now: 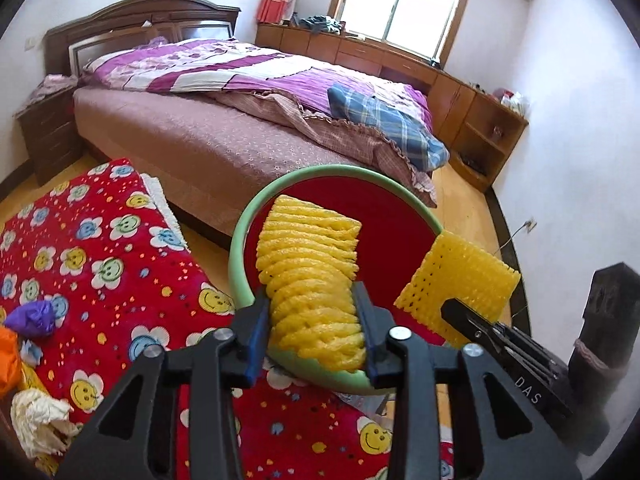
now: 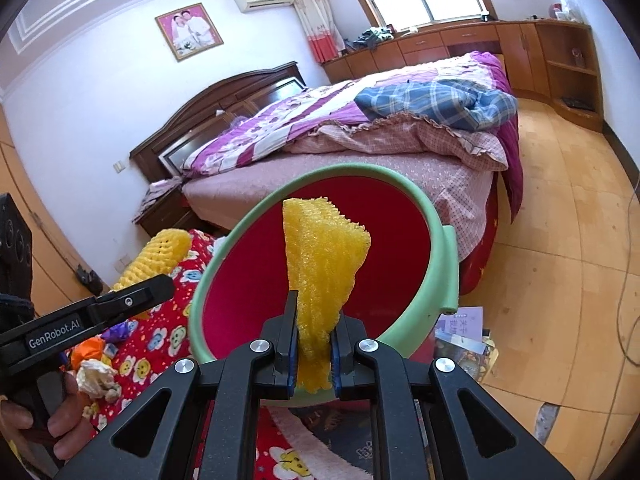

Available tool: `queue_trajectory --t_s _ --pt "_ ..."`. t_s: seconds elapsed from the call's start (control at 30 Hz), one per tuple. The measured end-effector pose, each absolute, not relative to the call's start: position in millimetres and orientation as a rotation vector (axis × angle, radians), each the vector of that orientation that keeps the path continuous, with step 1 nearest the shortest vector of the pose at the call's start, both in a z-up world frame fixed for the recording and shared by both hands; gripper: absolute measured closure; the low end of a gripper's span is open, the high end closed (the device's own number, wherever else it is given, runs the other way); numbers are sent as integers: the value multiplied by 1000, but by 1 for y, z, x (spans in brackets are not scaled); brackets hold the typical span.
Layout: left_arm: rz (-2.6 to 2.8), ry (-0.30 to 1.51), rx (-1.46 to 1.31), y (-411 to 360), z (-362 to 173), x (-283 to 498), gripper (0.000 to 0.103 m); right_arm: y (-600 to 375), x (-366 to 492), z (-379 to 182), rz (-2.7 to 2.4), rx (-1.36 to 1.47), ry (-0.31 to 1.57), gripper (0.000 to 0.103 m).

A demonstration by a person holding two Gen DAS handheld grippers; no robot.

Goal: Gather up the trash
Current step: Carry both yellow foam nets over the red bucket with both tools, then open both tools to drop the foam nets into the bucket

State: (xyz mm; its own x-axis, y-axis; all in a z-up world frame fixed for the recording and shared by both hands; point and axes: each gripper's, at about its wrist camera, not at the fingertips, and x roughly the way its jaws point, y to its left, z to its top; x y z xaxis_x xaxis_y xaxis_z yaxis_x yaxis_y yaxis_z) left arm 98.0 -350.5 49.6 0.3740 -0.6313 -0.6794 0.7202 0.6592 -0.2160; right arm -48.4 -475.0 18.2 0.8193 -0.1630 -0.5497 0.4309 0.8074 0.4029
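My left gripper (image 1: pixel 316 320) is shut on a yellow foam fruit net (image 1: pixel 308 264) and holds it over a green basin with a red inside (image 1: pixel 238 248). My right gripper (image 2: pixel 314 348) is shut on a second yellow foam net (image 2: pixel 324 256), also above the basin (image 2: pixel 444 256). In the left wrist view the right gripper's net (image 1: pixel 460 284) shows at the basin's right rim. In the right wrist view the left gripper's net (image 2: pixel 156 260) shows at the left. More trash lies on the red smiley blanket (image 1: pixel 100 264): a purple scrap (image 1: pixel 32 316), an orange scrap (image 1: pixel 8 360) and crumpled white paper (image 1: pixel 40 420).
A bed with purple bedding (image 1: pixel 224 120) stands behind the basin. Wooden cabinets (image 1: pixel 460 92) run under the window. A nightstand (image 1: pixel 48 128) is at the left. Papers and packets (image 2: pixel 460 336) lie on the wooden floor (image 2: pixel 560 280) beside the basin.
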Motion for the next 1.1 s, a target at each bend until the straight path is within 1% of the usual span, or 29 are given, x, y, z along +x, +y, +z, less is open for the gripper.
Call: queue_trajectory --t_s 0.1,0.17,0.23,0.33,0.4,0.5,0.77,0.87,0.93,1.1 --pt "-864 806 141 -354 46 97 55 -478 -45 14 -336 553 531 88" --pt "-860 811 148 -356 43 99 55 -479 -44 12 -335 559 535 85" --pt "-856 817 153 -357 40 100 55 -482 -44 11 -336 568 534 79" --pt "-855 817 154 -358 40 101 54 -484 -46 10 -338 575 527 77" --pt "-854 812 159 -359 40 100 48 -484 -47 11 -342 578 522 77" --pt "-849 806 170 -362 39 101 43 -484 -49 12 -342 582 514 76" --pt "-842 826 156 -355 37 101 43 -481 -53 16 -344 575 512 76" --pt "-834 829 143 -346 40 98 43 -478 -53 18 -340 569 514 73" --pt "-822 832 134 -340 42 95 43 -474 -55 21 -335 565 512 63" --pt "-786 843 90 -314 48 89 43 -463 -58 29 -316 547 507 50"
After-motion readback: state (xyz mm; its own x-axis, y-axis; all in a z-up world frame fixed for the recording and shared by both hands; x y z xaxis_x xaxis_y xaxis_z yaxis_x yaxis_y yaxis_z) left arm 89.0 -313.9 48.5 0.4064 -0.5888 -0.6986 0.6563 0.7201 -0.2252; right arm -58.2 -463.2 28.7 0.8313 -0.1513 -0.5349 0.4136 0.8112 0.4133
